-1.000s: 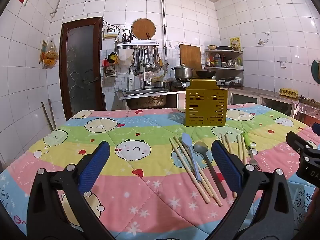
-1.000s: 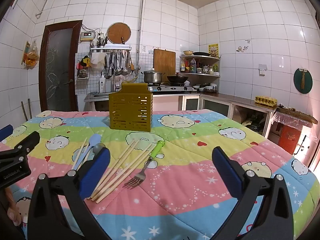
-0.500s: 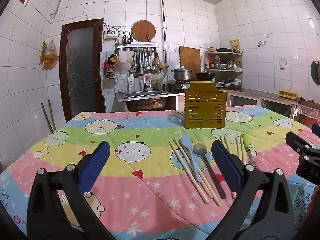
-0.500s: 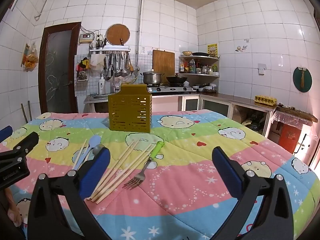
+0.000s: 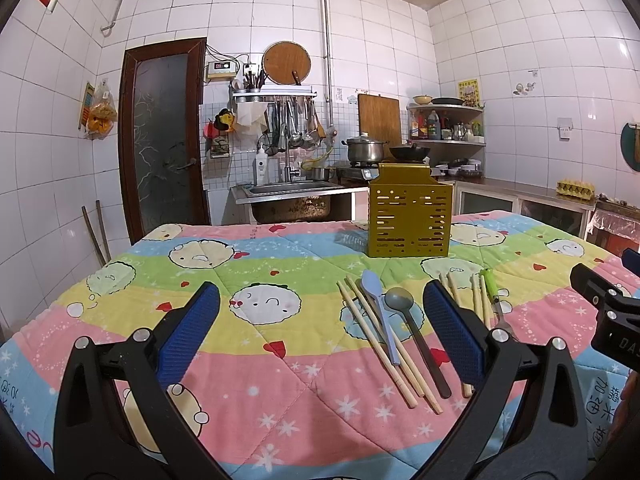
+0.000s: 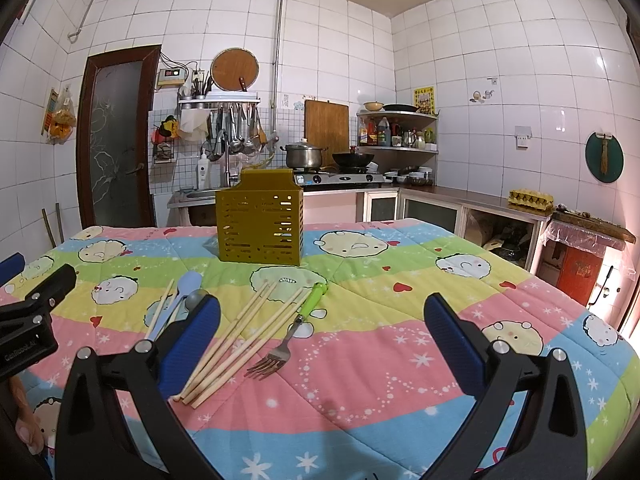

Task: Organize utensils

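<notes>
A yellow slotted utensil holder [image 5: 410, 216] [image 6: 260, 218] stands upright at the far middle of the table. In front of it lie wooden chopsticks [image 5: 380, 334] [image 6: 244, 332], a light blue spoon [image 5: 378, 308] [image 6: 180, 296], a dark grey spoon [image 5: 416, 332] [image 6: 196, 298] and a green-handled fork [image 6: 294, 326] [image 5: 492, 292]. My left gripper [image 5: 320, 328] is open and empty, low over the near table, left of the spoons. My right gripper [image 6: 322, 332] is open and empty, just right of the fork.
The table wears a striped cartoon quilt [image 5: 248, 264] [image 6: 440, 320]. Behind it are a sink [image 5: 288, 196], a stove with a pot [image 6: 304, 156] and wok, and a counter along the right wall with an egg tray [image 6: 530, 198].
Both grippers stay open. The views have shifted very slightly, with the table contents sitting a little lower; no utensil has moved.
</notes>
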Available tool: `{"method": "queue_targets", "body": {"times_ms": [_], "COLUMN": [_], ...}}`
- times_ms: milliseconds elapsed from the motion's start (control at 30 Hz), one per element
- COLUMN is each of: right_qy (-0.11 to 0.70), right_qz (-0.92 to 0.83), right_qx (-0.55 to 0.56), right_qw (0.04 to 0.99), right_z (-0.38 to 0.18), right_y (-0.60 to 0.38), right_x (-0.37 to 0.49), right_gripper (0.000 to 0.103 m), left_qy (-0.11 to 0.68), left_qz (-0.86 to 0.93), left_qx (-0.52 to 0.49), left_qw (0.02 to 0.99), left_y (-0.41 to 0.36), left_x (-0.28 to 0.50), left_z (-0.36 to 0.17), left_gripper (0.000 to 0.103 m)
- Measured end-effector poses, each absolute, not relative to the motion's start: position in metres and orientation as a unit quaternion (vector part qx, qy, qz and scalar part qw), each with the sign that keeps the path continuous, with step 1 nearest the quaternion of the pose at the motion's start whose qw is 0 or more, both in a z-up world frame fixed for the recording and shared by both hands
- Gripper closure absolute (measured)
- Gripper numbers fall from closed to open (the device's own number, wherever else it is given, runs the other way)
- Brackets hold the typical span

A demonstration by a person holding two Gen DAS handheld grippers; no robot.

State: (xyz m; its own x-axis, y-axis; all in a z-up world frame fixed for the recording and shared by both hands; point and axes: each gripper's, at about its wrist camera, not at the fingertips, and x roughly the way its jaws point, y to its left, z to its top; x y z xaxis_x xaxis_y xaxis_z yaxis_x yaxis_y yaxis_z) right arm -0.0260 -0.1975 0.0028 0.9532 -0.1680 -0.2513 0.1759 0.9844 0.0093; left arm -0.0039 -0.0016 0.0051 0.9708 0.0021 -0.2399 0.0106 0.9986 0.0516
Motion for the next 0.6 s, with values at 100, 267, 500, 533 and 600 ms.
{"method": "queue_targets", "body": {"times_ms": [100, 267, 500, 533, 600], "right_qy": [0.127, 0.127, 0.127, 0.127, 0.127], "right_qz": [-0.087, -0.087, -0.087, -0.087, -0.087], "right_qx": [0.016, 0.016, 0.017, 0.017, 0.017], "right_qw": [0.988, 0.988, 0.988, 0.988, 0.988], "right_z": [0.0026, 0.0032, 0.0031, 0.0032, 0.0031], "right_y": [-0.1975, -0.1983, -0.1982, -0.1984, -0.1982], "right_x": [-0.0254, -0.0256, -0.0259, -0.0259, -0.0258], "right_gripper": [0.004, 0.004, 0.004, 0.004, 0.004], "left_qy": [0.119, 0.121, 0.121, 0.121, 0.121], "left_qz": [-0.004, -0.004, -0.005, -0.005, -0.005], "left_qx": [0.027, 0.026, 0.026, 0.025, 0.025], "left_qw": [0.992, 0.992, 0.992, 0.992, 0.992], "left_y": [-0.0041, -0.0048, -0.0051, -0.0058, -0.0069], "left_x": [-0.0058, -0.006, -0.0064, -0.0066, -0.0061], "left_z": [0.0086, 0.009, 0.0095, 0.0106, 0.0108], "left_gripper": [0.005, 0.005, 0.005, 0.005, 0.005]}}
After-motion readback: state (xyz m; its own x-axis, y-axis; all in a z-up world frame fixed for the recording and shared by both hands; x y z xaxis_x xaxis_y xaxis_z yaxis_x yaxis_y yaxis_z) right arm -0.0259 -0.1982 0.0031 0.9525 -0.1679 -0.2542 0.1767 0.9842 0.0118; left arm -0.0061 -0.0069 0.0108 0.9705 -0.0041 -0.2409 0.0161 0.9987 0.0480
